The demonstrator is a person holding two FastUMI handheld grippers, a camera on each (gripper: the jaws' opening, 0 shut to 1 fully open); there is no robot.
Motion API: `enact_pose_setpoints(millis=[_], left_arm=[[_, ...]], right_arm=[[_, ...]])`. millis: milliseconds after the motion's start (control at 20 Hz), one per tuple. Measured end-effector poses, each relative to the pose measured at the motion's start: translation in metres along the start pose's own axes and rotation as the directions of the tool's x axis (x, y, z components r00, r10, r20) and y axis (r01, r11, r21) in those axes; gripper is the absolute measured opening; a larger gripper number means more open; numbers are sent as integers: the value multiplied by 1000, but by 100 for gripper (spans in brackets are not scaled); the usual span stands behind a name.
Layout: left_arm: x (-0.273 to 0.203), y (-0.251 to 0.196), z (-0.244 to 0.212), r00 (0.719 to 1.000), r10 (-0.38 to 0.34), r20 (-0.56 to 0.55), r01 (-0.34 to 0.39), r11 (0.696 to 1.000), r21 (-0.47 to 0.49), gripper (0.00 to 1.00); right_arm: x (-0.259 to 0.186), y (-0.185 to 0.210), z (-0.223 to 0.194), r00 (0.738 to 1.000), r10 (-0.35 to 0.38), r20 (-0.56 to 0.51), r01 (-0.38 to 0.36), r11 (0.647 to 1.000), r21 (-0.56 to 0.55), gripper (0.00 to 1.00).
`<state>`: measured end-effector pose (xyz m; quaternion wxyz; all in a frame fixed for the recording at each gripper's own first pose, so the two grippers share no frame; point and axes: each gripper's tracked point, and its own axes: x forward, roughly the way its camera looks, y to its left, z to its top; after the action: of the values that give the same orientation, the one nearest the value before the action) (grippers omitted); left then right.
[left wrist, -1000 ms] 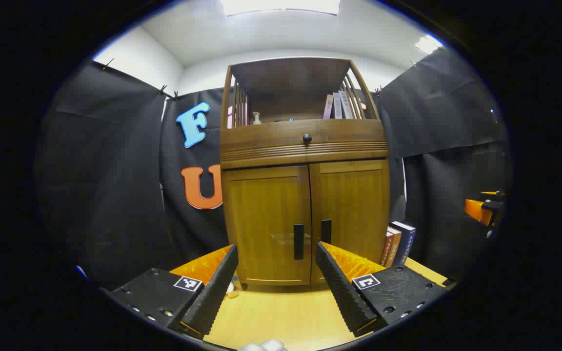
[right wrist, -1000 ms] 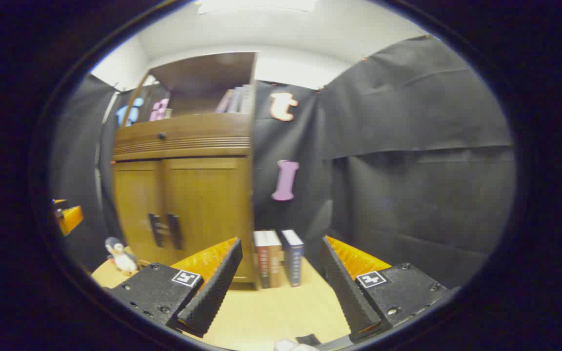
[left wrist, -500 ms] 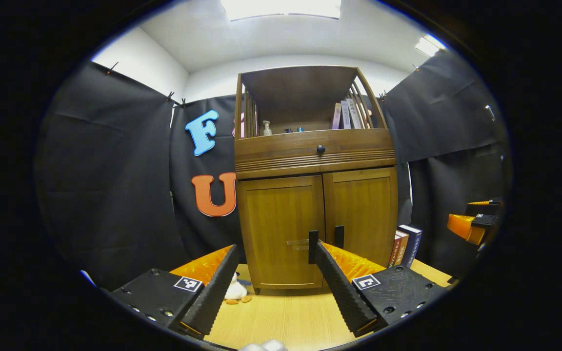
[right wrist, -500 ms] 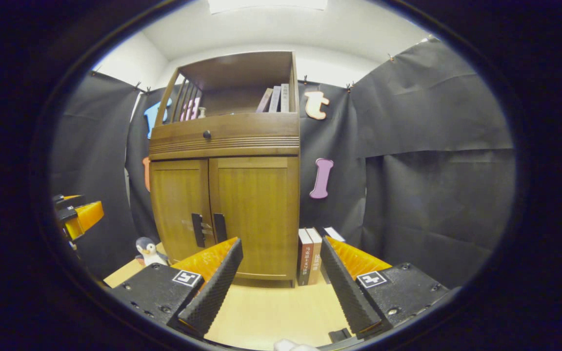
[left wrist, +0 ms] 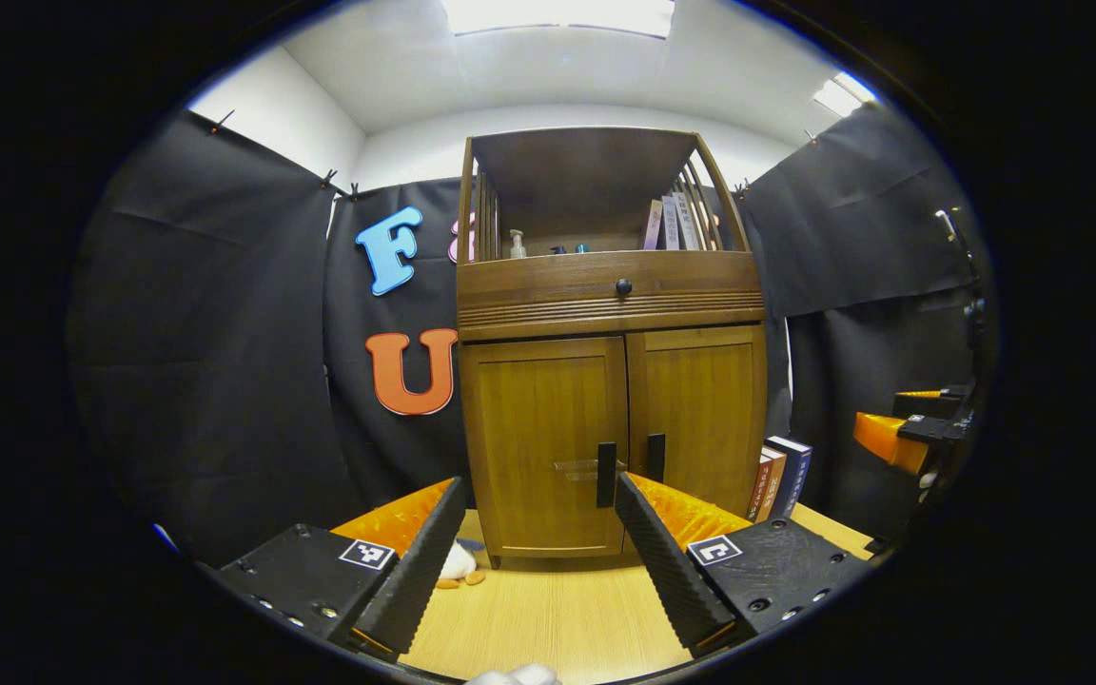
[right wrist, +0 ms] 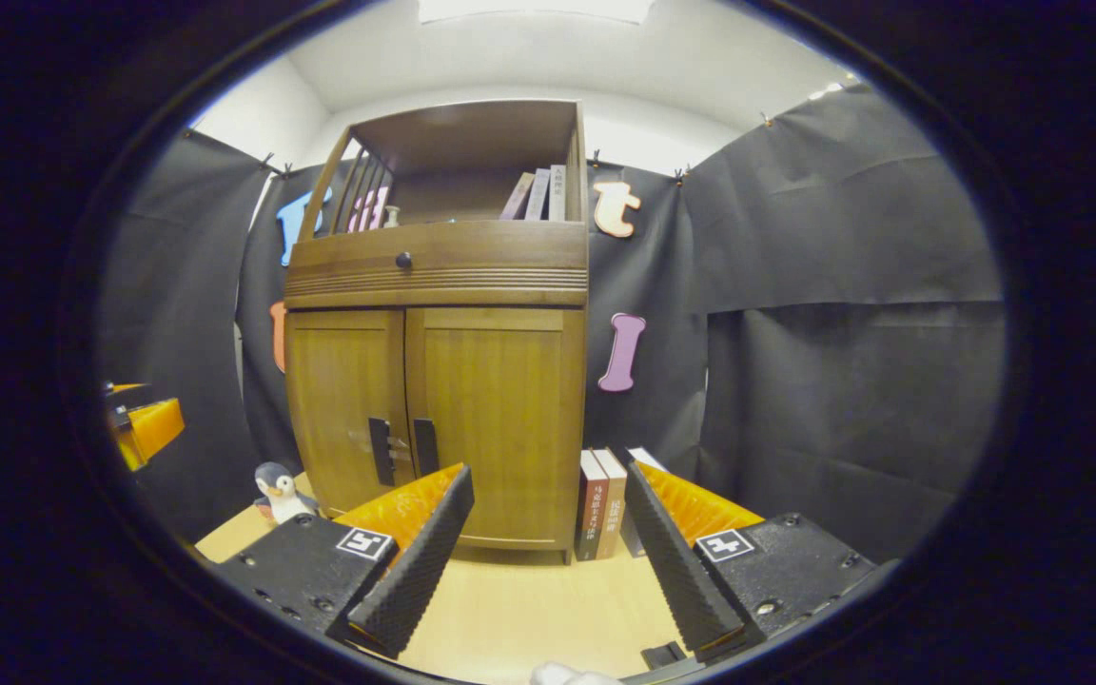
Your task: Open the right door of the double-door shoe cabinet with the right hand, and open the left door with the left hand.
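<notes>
Left claw (left wrist: 538, 561) wide open, nothing in it, held off the cabinet (left wrist: 610, 314) and aimed at the door seam. Right claw (right wrist: 548, 561) also wide open and empty, aimed at the cabinet's right edge and the books (right wrist: 602, 504) standing just beside it. Both doors shut: left door (left wrist: 543, 442), right door (left wrist: 700, 419), each with a dark vertical handle at the centre seam, left handle (left wrist: 606, 474), right handle (left wrist: 655, 457). Neither claw touching a handle. Cabinet stands on the wooden surface (left wrist: 548, 618) against the black cloth wall. Drawer knob (left wrist: 622, 286) above the doors; open shelf on top holds more books and a small bottle (left wrist: 516, 244). Penguin toy (right wrist: 277, 490) on the surface left of the cabinet.
</notes>
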<state>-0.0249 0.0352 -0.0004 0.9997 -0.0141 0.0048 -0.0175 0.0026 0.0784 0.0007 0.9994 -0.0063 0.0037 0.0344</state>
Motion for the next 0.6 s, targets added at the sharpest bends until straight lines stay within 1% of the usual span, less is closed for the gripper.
enact_pose_setpoints(millis=[150,200,500,550,600], left_arm=[[-9,9,-3,1000,3,-12,-3,1000,0,96],[-14,11,-5,1000,7,-15,-7,1000,-3,96],[-28,23,1,997,77,-16,-77,997,-11,96],[-28,24,2,996,92,-21,-92,996,-5,100],[-31,26,3,994,109,-19,-109,994,1,96]], right_arm=[[24,23,-4,1000,20,3,-20,1000,-7,100],[35,34,-8,999,40,4,-40,999,-6,100],[122,99,-35,993,113,-40,-113,994,-8,100],[139,108,-41,991,127,-47,-127,992,-3,100],[155,118,-46,989,139,-57,-139,990,0,100]])
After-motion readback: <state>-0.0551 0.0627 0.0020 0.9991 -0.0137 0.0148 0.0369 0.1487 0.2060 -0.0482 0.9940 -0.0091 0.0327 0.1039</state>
